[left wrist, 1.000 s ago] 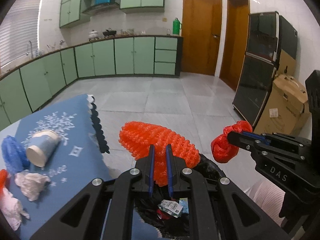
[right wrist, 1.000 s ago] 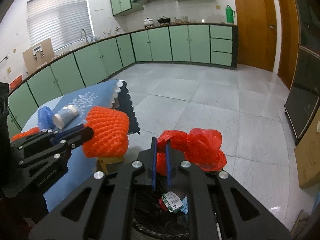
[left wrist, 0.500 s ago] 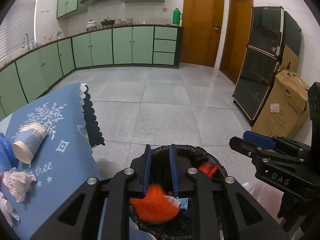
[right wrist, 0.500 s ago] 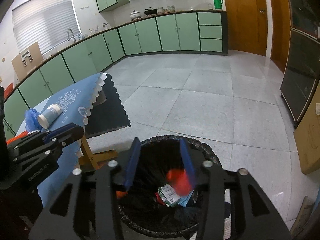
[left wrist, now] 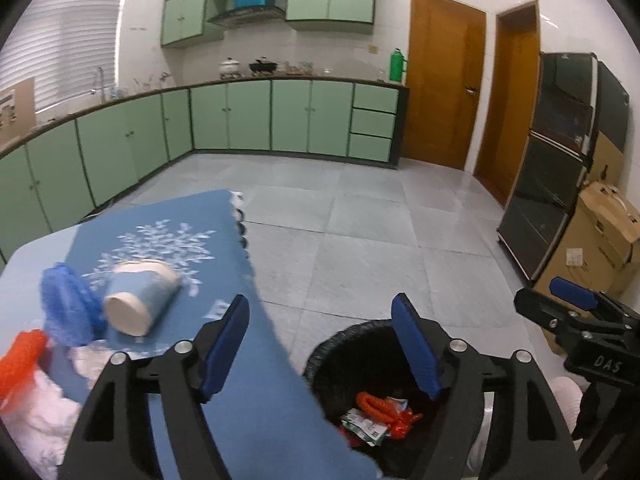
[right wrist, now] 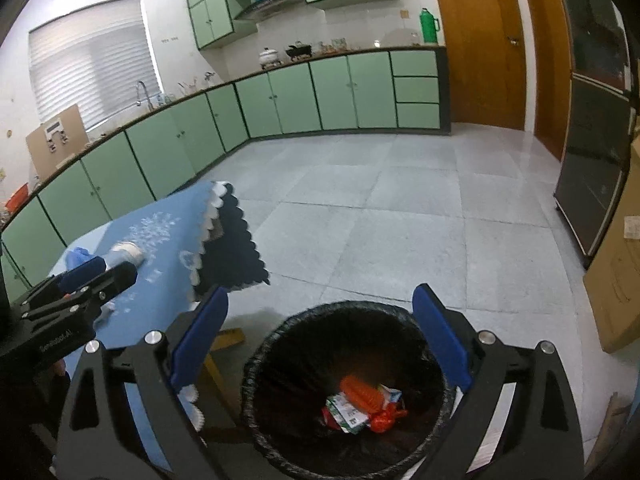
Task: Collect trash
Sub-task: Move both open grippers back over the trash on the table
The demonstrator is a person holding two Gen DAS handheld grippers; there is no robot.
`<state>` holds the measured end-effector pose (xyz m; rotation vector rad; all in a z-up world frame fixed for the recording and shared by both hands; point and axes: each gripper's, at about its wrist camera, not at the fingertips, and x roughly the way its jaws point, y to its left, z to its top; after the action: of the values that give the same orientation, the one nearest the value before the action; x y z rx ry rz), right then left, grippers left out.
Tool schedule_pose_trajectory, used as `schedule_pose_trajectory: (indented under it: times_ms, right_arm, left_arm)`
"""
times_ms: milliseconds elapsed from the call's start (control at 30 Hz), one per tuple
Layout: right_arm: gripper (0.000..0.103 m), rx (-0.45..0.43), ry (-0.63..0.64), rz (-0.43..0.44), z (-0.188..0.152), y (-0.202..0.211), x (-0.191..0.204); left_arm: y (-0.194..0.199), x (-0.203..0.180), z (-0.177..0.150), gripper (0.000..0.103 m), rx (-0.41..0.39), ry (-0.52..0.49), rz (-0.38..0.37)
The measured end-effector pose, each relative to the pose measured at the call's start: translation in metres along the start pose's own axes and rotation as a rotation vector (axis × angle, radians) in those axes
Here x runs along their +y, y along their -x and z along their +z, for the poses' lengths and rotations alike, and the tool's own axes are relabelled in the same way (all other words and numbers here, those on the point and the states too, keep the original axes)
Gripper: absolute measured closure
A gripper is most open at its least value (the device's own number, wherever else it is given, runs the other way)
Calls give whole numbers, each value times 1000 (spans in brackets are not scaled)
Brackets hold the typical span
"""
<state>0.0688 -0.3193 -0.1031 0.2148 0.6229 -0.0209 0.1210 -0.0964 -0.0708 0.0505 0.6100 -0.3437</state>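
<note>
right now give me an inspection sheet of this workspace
surface: table under blue patterned tablecloth, beside the bin
job's things: black-lined round trash bin on the floor holds orange mesh foam sleeve, red plastic scrap, printed wrapper
clutter: tipped blue paper cup, blue plastic wad, orange piece, white crumpled tissue on the cloth
grippers: left gripper and right gripper opening, nothing between jaws
cables: nothing seen
surroundings: green kitchen cabinets, grey tiled floor, cardboard box

Two claws, both empty
The left claw and the right claw tip down, side by side, their jaws opening wide.
</note>
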Motion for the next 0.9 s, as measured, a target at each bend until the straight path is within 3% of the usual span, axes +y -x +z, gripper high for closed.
schedule_pose_trajectory:
  times_ms: [267, 533, 767, 900]
  right_arm:
    - [11, -16, 60, 84, 7, 2, 47]
    - [10, -16, 125, 177, 6, -7, 103]
    - [11, -29, 206, 273, 2, -16, 164]
    - [11, -7, 246, 325, -5, -30, 203]
  left_arm:
    - [38, 51, -6, 28, -39, 53, 114]
    - [74, 123, -24, 28, -66, 116, 329]
    - [89, 187, -40, 28, -52, 185, 470]
    - [87, 210, -51, 28, -21, 212, 499]
